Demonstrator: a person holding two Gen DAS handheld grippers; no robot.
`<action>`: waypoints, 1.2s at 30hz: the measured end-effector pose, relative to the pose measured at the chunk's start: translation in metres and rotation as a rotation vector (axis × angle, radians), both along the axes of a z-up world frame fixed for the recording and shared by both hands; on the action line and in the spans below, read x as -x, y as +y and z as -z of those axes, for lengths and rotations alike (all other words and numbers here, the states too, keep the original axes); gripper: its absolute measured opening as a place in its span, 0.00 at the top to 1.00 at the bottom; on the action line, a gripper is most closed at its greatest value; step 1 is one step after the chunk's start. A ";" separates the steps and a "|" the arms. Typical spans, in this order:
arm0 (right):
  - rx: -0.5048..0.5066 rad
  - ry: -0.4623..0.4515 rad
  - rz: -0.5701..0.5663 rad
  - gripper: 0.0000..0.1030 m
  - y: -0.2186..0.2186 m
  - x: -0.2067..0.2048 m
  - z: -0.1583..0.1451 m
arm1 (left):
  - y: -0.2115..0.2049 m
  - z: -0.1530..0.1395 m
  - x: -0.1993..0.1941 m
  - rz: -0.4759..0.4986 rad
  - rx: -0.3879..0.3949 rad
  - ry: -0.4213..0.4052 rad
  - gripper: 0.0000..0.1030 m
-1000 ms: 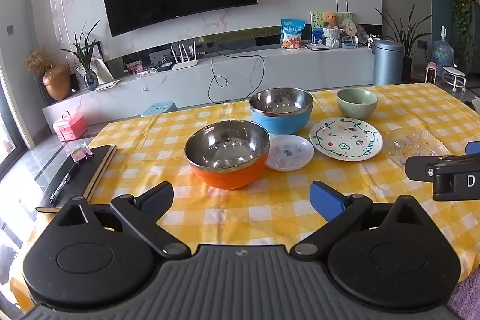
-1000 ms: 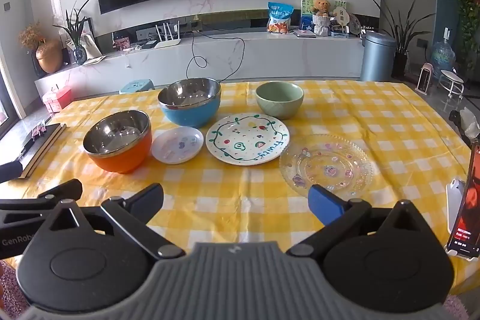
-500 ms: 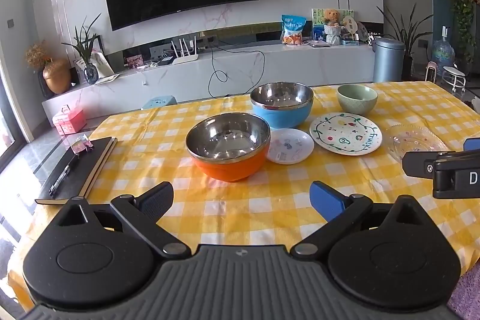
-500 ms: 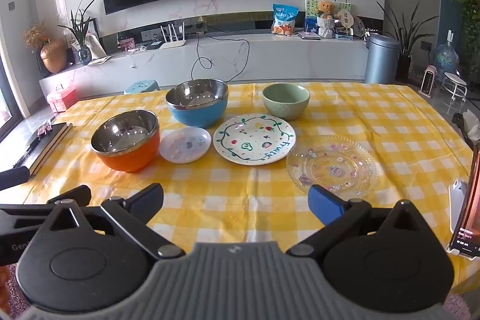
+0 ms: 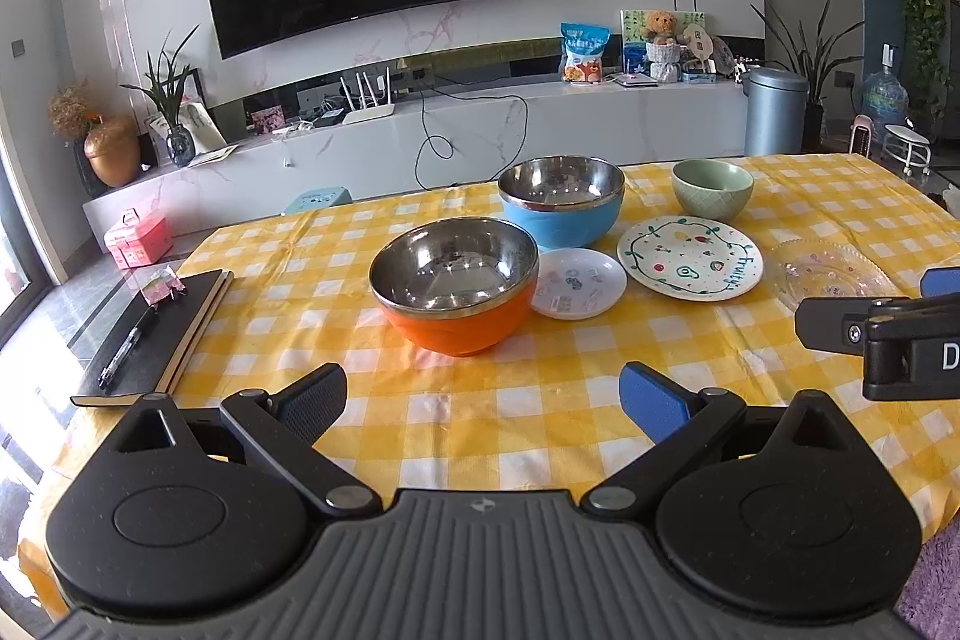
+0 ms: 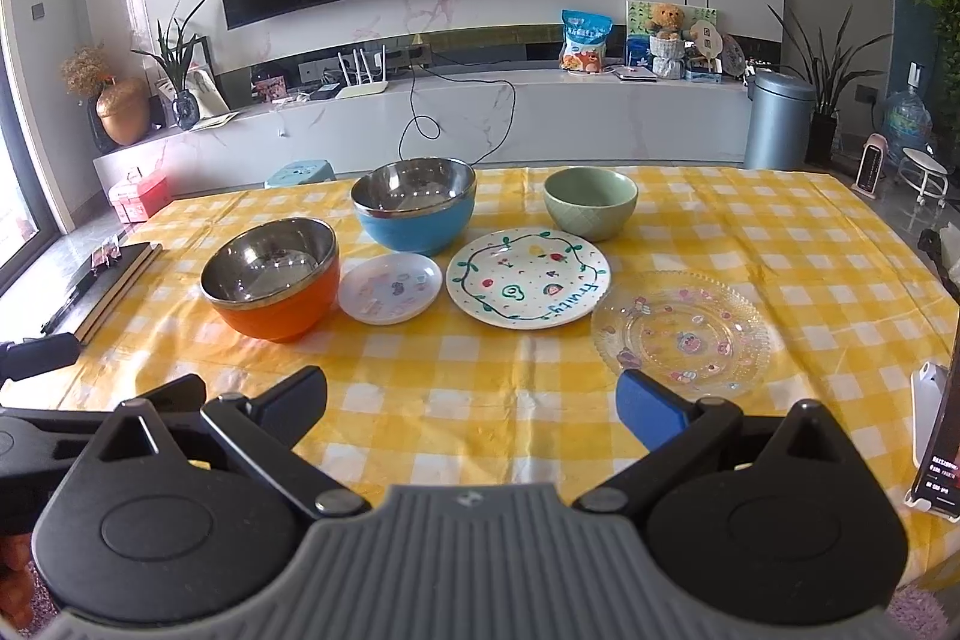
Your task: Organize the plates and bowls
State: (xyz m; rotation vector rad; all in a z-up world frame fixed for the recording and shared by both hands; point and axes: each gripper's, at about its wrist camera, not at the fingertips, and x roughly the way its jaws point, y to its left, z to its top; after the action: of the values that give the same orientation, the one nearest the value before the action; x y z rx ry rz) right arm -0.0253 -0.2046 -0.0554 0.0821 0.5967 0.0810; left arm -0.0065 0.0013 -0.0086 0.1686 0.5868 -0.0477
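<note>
1. Spread wide and holding nothing, the jaws of the left gripper (image 5: 483, 400) and right gripper (image 6: 471, 403) are seen low in their frames above the bench (image 6: 780, 220), clear of all dishes.
2. At centre, the orange bowl (image 6: 273, 280) is set just beside the small white plate (image 6: 390, 289).
3. Behind them, the blue bowl (image 6: 414, 211) and green bowl (image 6: 591, 202) are placed.
4. The painted plate (image 6: 528, 277) and clear glass plate (image 6: 681, 331) are laid to the right.
</note>
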 end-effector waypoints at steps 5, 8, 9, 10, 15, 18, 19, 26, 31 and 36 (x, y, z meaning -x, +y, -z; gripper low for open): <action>-0.001 -0.001 -0.002 0.02 0.001 0.000 0.000 | 0.000 0.001 0.000 -0.002 -0.001 0.003 0.00; -0.001 -0.002 -0.004 0.02 0.001 0.000 0.000 | 0.000 0.001 0.000 -0.001 0.000 0.004 0.00; -0.002 -0.003 -0.004 0.02 0.001 0.001 0.000 | 0.000 0.001 0.000 -0.001 0.000 0.004 0.00; -0.002 -0.003 -0.004 0.02 0.002 0.001 0.000 | 0.000 0.001 0.001 -0.002 0.000 0.005 0.00; -0.001 -0.002 -0.007 0.02 0.003 0.001 0.001 | 0.000 0.002 0.001 -0.001 0.002 0.005 0.00; -0.002 -0.002 -0.005 0.02 0.003 0.000 0.001 | 0.001 0.003 0.002 -0.001 0.001 0.005 0.00; -0.001 -0.002 -0.005 0.02 0.003 0.000 0.001 | 0.001 0.003 0.002 -0.001 0.001 0.006 0.00; -0.001 -0.001 -0.006 0.02 0.002 0.001 0.001 | 0.001 0.005 0.003 -0.002 0.002 0.010 0.00; -0.001 -0.001 -0.006 0.02 0.003 0.001 0.001 | 0.001 0.005 0.003 -0.003 0.002 0.011 0.00; 0.000 0.000 -0.008 0.02 0.005 0.002 0.003 | 0.001 0.006 0.003 -0.004 0.001 0.012 0.00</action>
State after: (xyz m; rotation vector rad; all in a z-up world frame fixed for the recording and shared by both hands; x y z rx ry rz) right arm -0.0272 -0.1998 -0.0584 0.0799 0.5970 0.0893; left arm -0.0092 0.0023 -0.0141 0.1661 0.5995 -0.0449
